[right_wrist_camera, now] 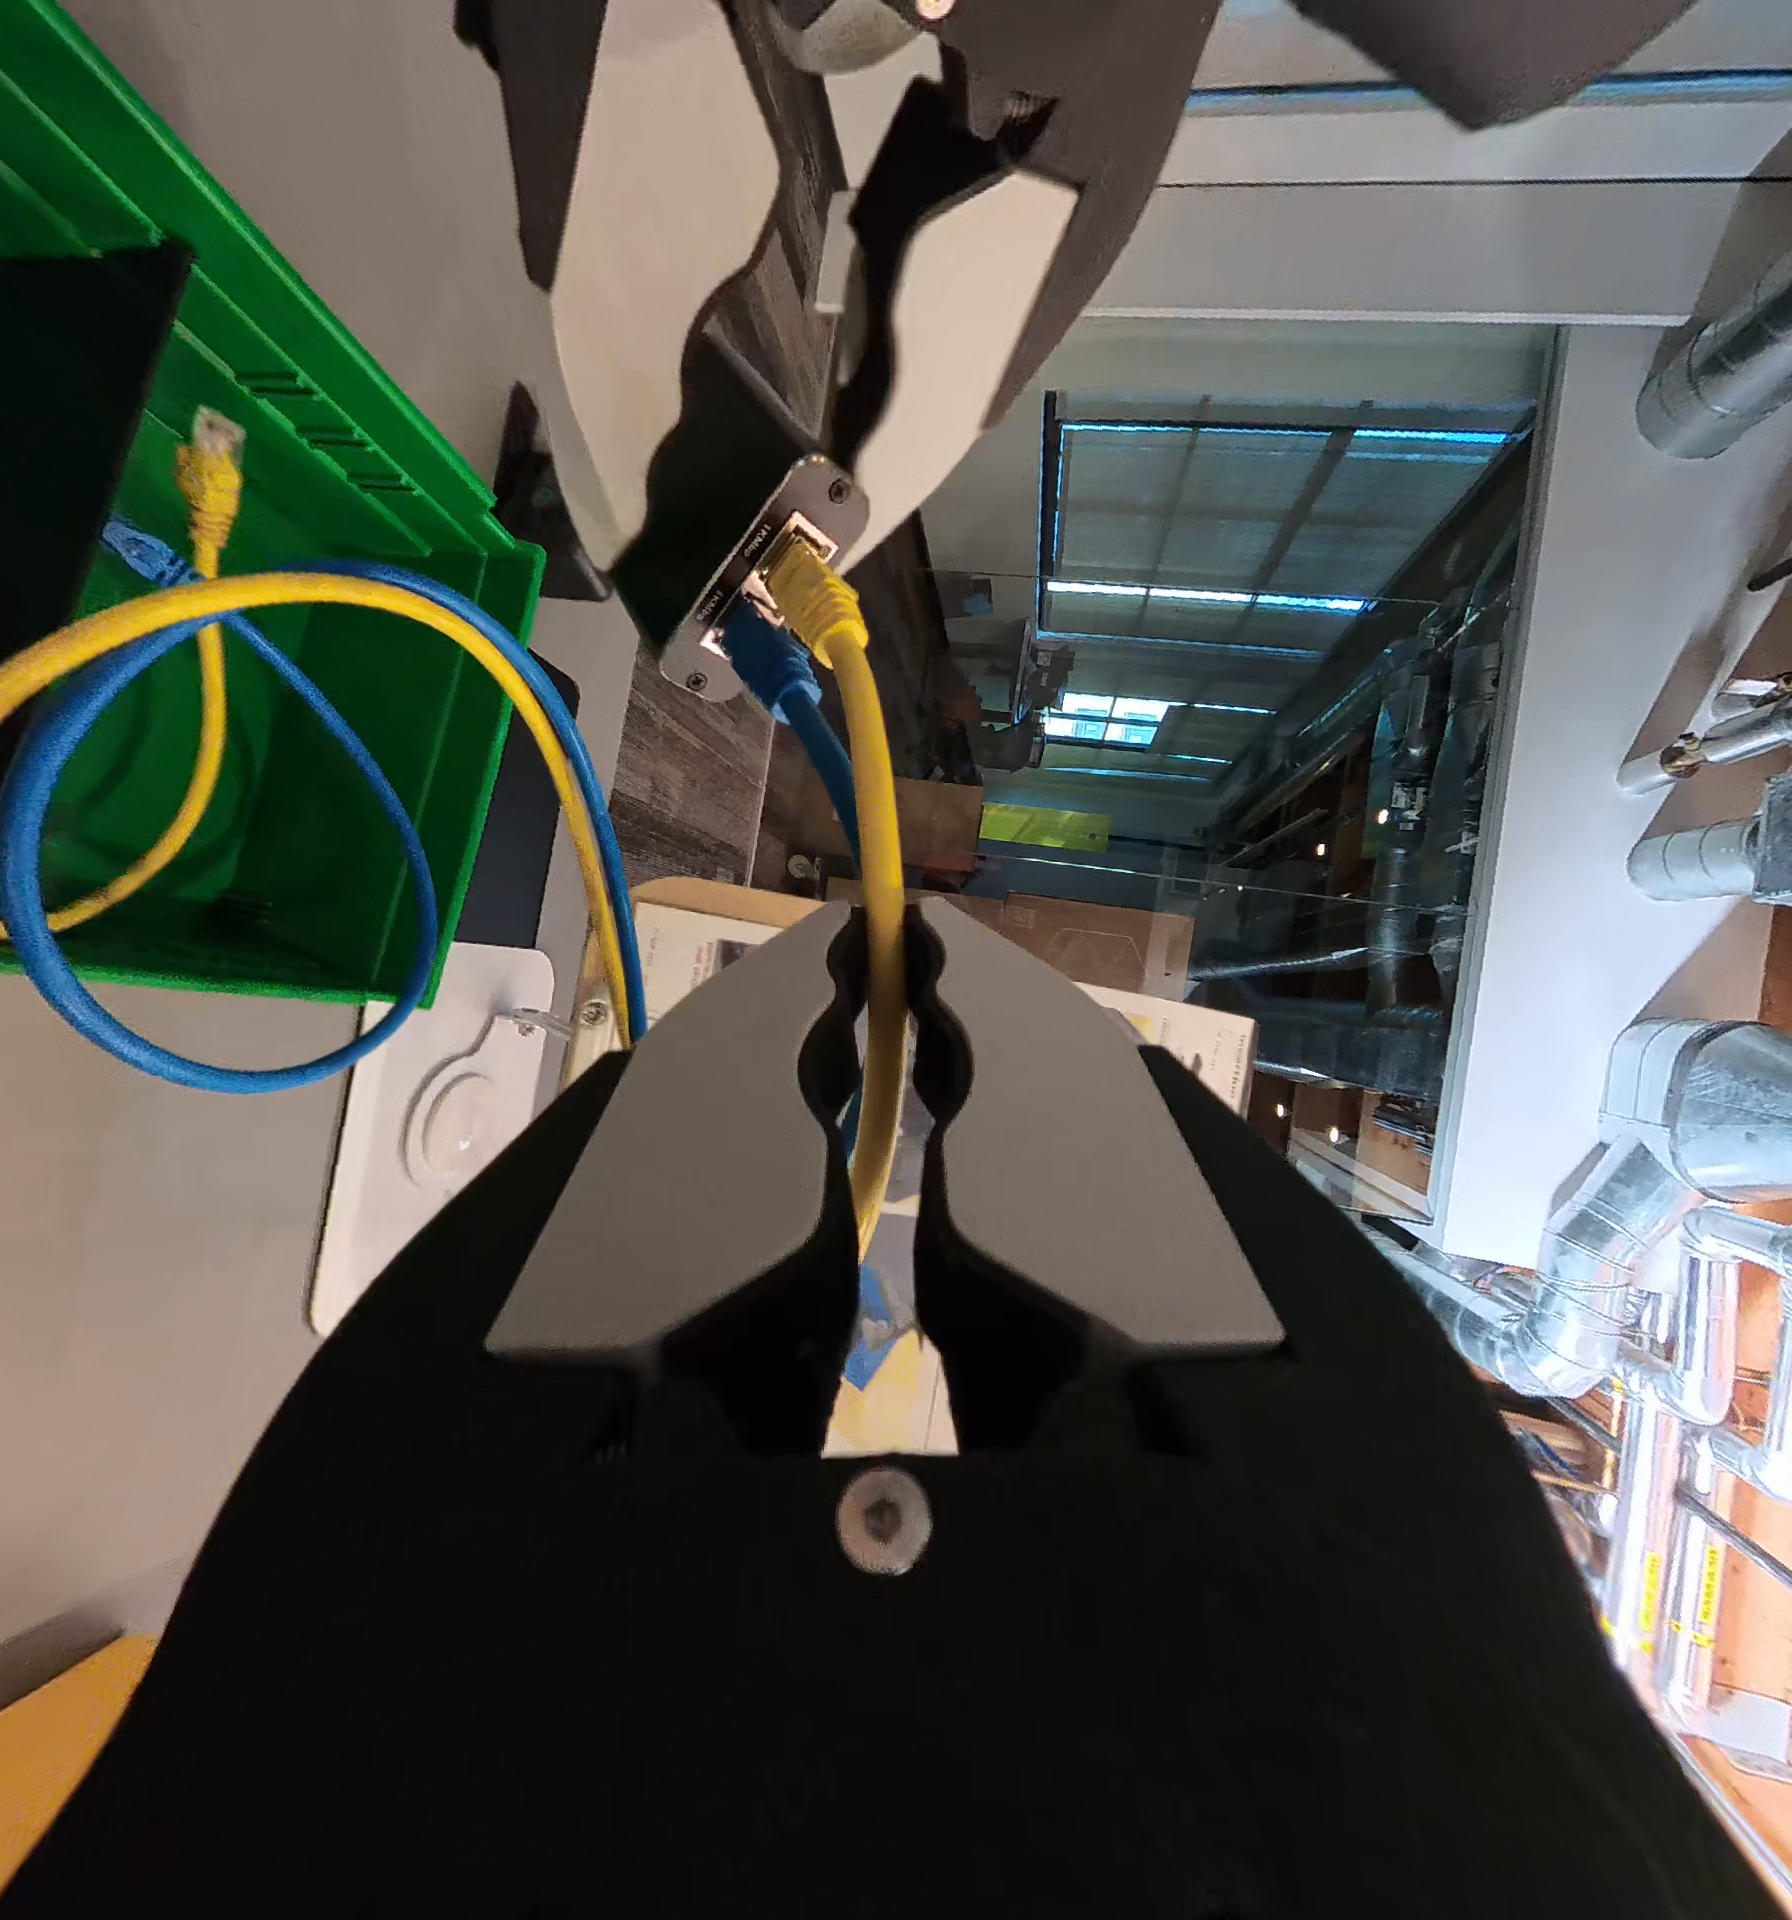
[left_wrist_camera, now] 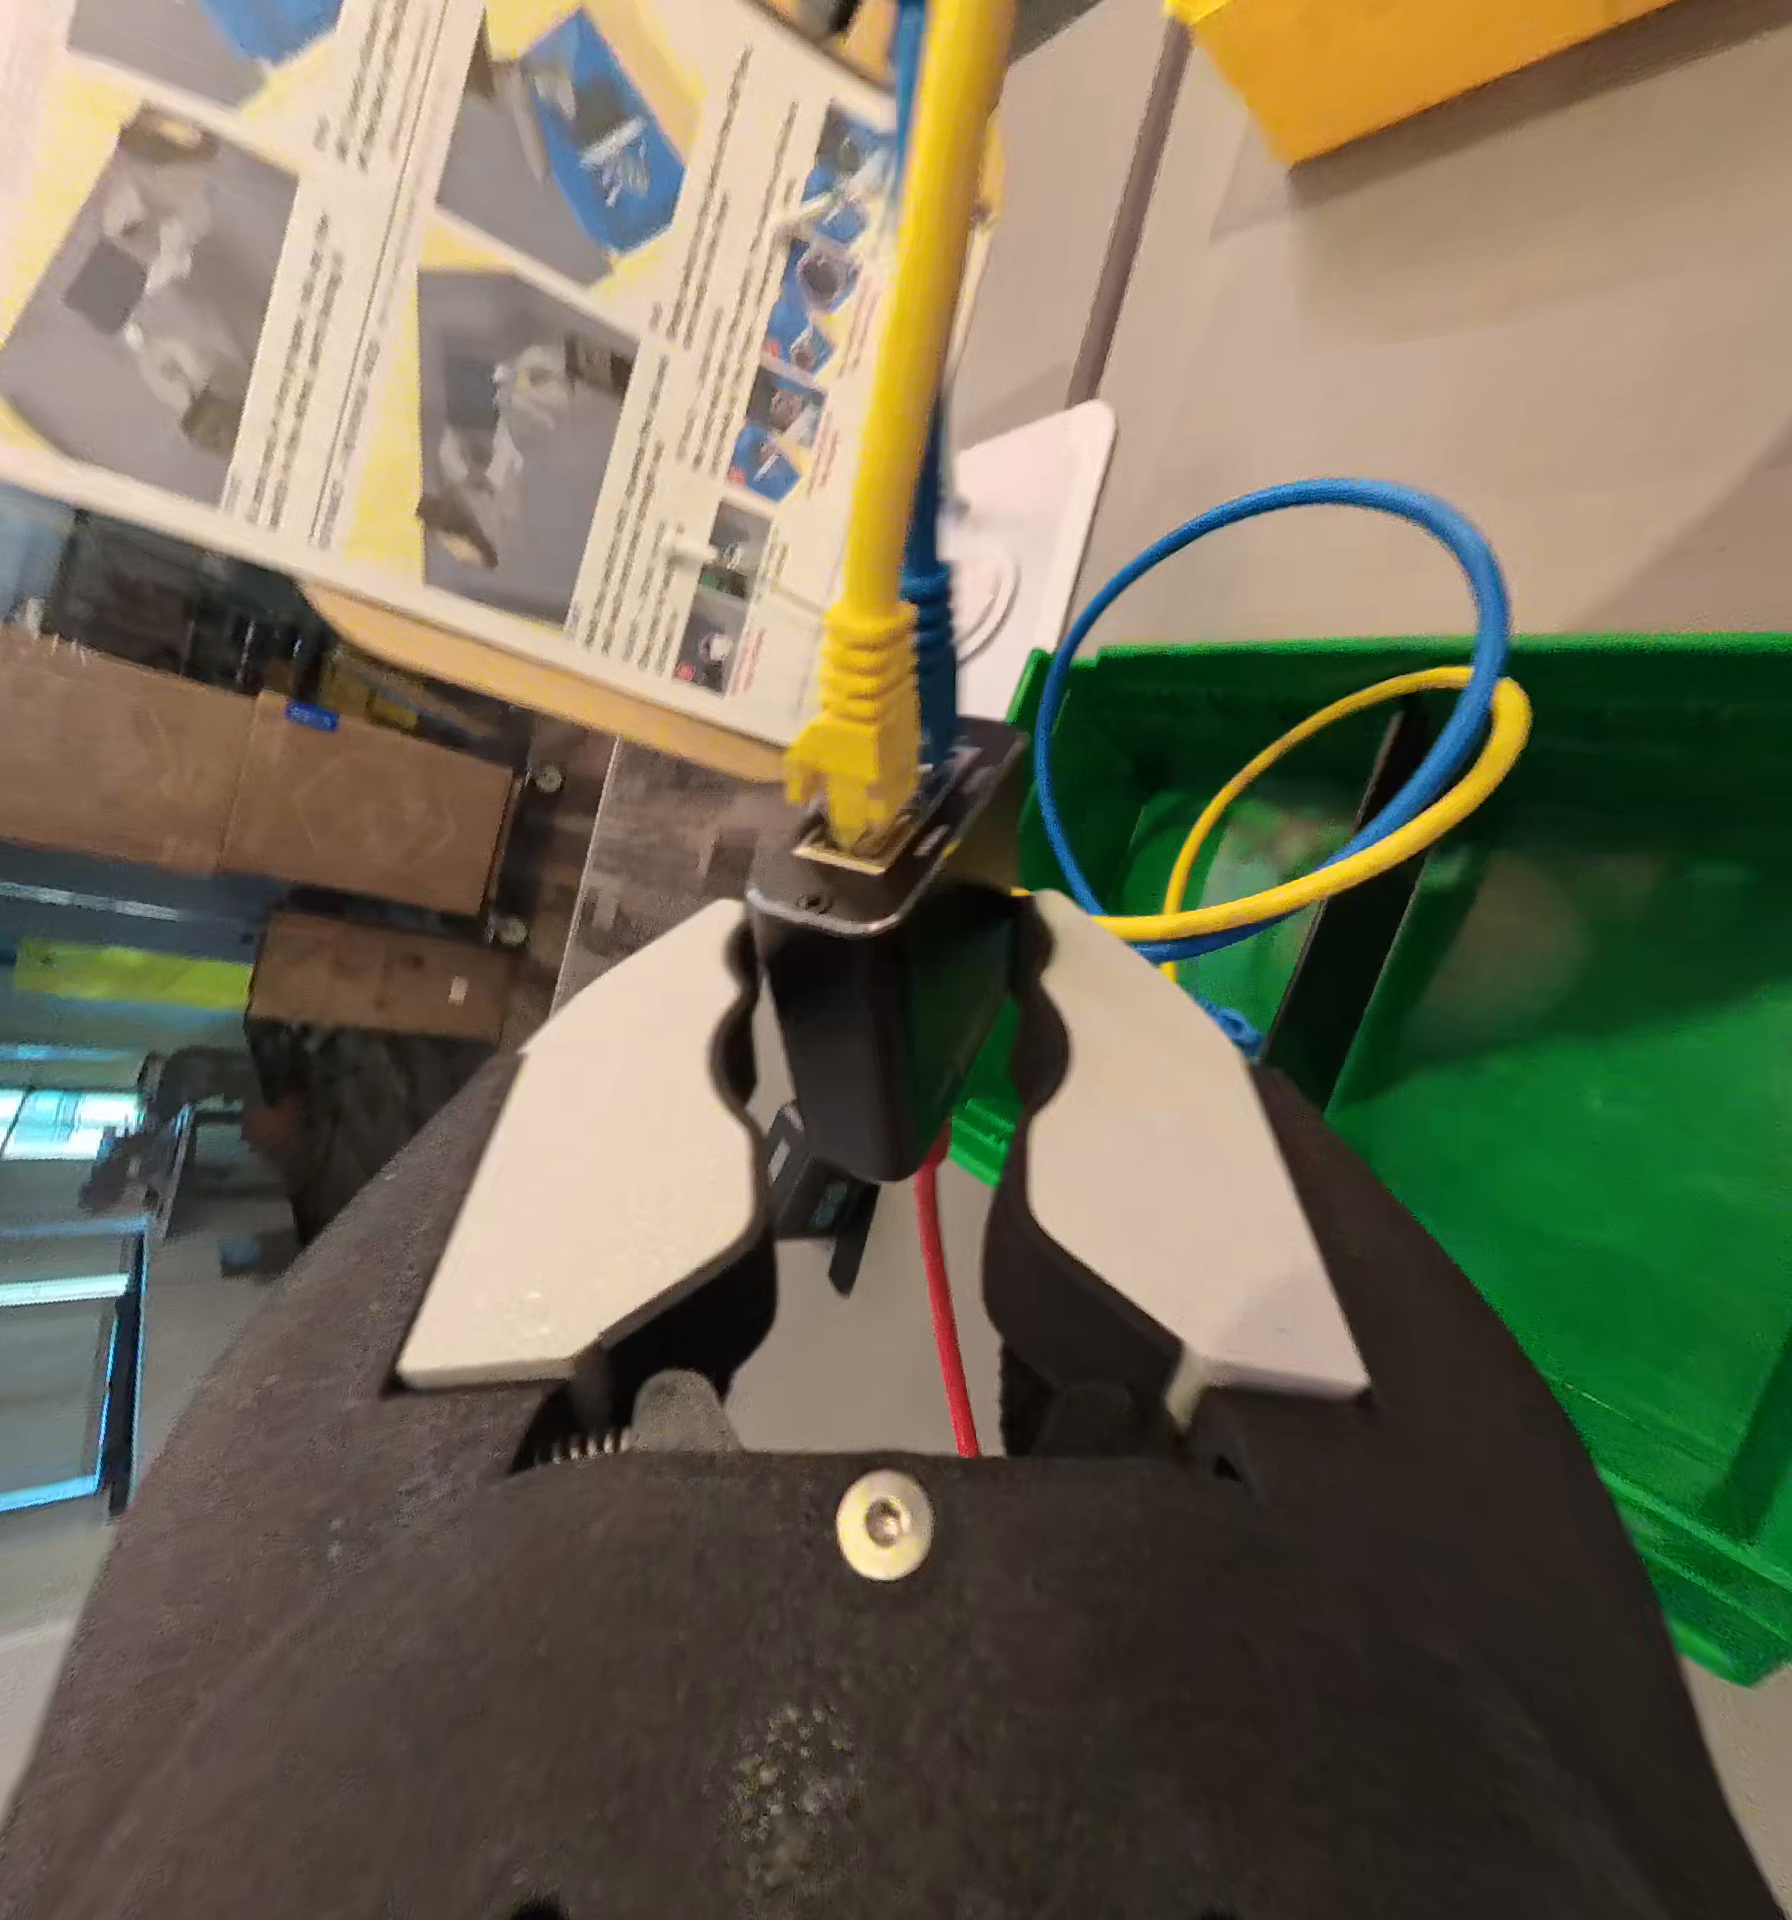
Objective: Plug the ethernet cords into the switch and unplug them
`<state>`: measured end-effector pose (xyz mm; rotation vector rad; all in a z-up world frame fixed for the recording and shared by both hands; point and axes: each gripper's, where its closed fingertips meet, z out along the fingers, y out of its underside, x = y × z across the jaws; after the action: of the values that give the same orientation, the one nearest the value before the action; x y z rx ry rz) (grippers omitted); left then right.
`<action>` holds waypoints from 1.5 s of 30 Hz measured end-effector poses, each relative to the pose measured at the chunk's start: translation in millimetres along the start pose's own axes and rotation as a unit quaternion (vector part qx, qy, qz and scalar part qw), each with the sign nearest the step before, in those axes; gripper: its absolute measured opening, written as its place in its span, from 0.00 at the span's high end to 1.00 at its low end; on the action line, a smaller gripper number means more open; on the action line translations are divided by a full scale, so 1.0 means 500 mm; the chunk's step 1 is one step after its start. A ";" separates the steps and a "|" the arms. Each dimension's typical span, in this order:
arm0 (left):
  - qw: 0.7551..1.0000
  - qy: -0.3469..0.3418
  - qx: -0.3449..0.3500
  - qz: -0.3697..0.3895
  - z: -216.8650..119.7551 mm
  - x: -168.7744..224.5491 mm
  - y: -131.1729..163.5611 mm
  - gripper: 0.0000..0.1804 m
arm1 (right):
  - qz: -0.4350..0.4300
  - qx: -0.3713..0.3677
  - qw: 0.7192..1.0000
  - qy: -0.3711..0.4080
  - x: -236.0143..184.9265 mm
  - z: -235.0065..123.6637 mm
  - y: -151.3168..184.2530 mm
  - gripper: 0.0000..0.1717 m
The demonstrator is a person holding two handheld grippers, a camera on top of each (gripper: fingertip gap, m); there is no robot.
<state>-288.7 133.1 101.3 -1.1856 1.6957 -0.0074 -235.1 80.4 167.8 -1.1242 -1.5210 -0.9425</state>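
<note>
Grey tabletop [right_wrist_camera: 144,1195] carries a green bin [right_wrist_camera: 279,727] with loose cable loops over it; left gripper [left_wrist_camera: 881,935] clamps the black switch [left_wrist_camera: 871,1039] on both sides, raised off the surface; yellow cord [right_wrist_camera: 871,790] and blue cord [right_wrist_camera: 788,686] sit plugged into its ports; right gripper [right_wrist_camera: 876,935] is clenched on the yellow cord, short of the plug.

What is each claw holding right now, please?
Left claw: closed on the small black metal switch box.
Right claw: closed on the yellow ethernet cord.
</note>
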 end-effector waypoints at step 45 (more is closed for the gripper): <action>0.969 0.029 -0.152 0.194 0.153 0.111 -0.275 0.86 | 0.274 0.007 0.944 -0.184 -0.214 -0.185 0.308 0.96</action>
<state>-138.0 61.7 94.6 -1.0576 2.0079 0.4786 -53.6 13.4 88.3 -1.6674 -1.3740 -0.3516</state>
